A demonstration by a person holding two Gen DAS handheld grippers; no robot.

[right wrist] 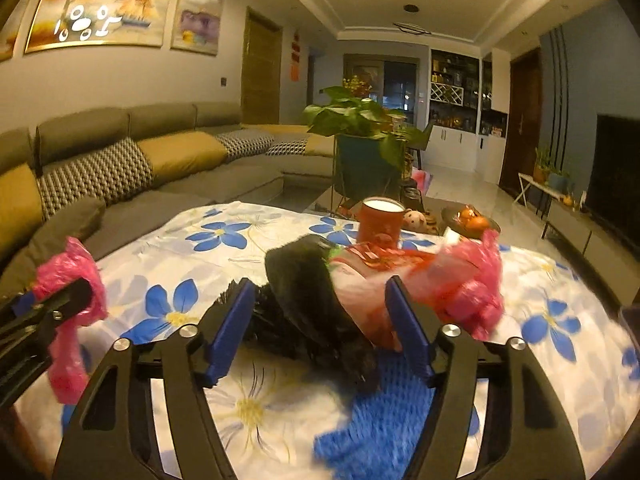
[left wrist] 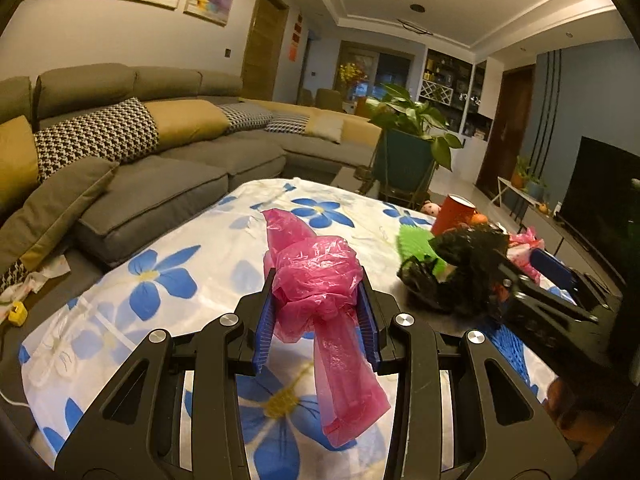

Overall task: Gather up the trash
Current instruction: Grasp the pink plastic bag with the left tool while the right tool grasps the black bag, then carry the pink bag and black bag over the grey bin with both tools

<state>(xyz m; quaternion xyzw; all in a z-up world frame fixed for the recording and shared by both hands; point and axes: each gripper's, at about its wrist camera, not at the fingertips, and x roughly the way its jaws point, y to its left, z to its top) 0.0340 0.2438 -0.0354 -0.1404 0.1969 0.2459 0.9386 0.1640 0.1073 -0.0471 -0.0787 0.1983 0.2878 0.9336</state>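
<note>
While left gripper (left wrist: 318,312) pinches pink bag (left wrist: 316,276), right gripper (right wrist: 320,328) gapes.

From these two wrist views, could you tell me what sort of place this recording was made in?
Most likely a home living room: a long grey sectional sofa with patterned cushions, framed paintings on the wall, and a dark television on a low stand. The trash lies on a table under a flowered cloth.

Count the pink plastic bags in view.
2. One pink plastic bag is clamped in the left gripper; another pink plastic bag lies in the trash pile by the open right gripper. More may be hidden underneath.
</note>
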